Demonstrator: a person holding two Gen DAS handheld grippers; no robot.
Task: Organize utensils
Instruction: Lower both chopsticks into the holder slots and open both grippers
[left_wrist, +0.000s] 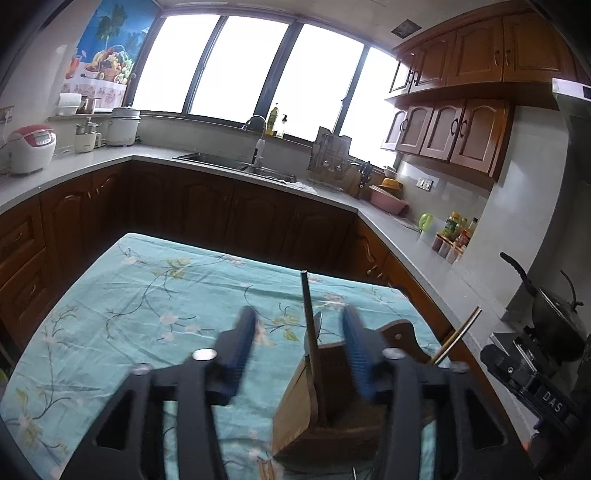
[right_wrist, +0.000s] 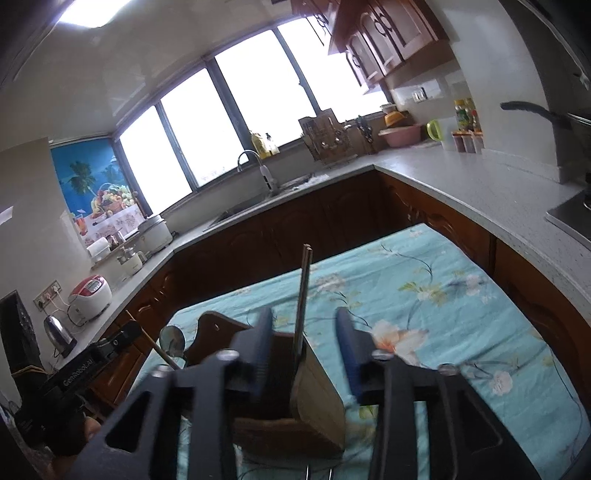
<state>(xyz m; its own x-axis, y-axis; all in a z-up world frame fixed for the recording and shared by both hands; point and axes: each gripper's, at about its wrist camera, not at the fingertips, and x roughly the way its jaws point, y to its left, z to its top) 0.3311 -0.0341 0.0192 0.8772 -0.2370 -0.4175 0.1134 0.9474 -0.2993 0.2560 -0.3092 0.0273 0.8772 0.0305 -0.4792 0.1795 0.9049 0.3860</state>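
A wooden utensil holder (left_wrist: 306, 413) stands on the table with the floral turquoise cloth (left_wrist: 155, 306), just below both grippers. A dark chopstick (left_wrist: 310, 325) stands upright in it. My left gripper (left_wrist: 299, 332) is open, its blue fingers either side of the chopstick, not touching it. My right gripper (right_wrist: 304, 339) is open too, over the same holder (right_wrist: 314, 398), with the chopstick (right_wrist: 302, 295) between its fingers. A spoon (right_wrist: 173, 341) and a second chopstick (right_wrist: 159, 350) lean at the holder's far side; the chopstick also shows in the left wrist view (left_wrist: 458, 336).
Wooden cabinets and a grey counter (left_wrist: 424, 254) wrap round the table. A sink (left_wrist: 236, 164), dish rack (left_wrist: 330, 158), pink bowl (left_wrist: 388, 201), condiment bottles (left_wrist: 456, 230), a wok (left_wrist: 554, 306) and a rice cooker (left_wrist: 31, 147) stand on the counter.
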